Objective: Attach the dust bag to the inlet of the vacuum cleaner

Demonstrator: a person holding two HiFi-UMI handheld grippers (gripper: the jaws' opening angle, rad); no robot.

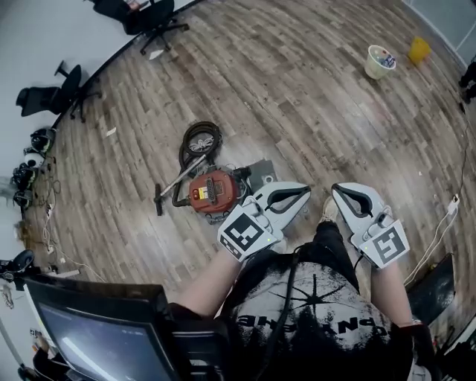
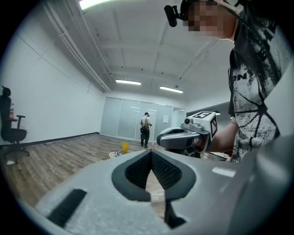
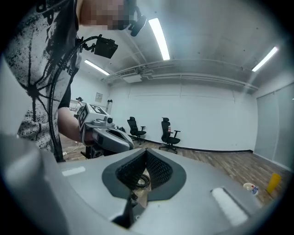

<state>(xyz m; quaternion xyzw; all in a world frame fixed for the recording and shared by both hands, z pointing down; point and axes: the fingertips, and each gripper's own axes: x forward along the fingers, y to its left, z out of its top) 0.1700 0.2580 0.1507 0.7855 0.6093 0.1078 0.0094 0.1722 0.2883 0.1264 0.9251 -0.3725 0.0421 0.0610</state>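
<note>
The red canister vacuum cleaner [image 1: 214, 192] stands on the wooden floor ahead of me. Its black hose [image 1: 201, 140] lies coiled behind it and its wand [image 1: 173, 186] reaches to the left. A flat grey piece [image 1: 260, 171] lies against the vacuum's right side; I cannot tell whether it is the dust bag. My left gripper [image 1: 305, 195] [image 2: 150, 152] is held in the air just right of the vacuum, shut and empty. My right gripper [image 1: 339, 190] [image 3: 146, 151] hangs beside it, also shut with nothing in it. Each gripper shows in the other's view.
A white bucket [image 1: 380, 61] and a yellow container [image 1: 419, 50] stand far off at the upper right. Office chairs [image 1: 152, 18] line the far wall. A dark monitor [image 1: 97, 327] is close at the lower left. A cable [image 1: 446, 216] trails at the right. A person [image 2: 145, 129] stands far away.
</note>
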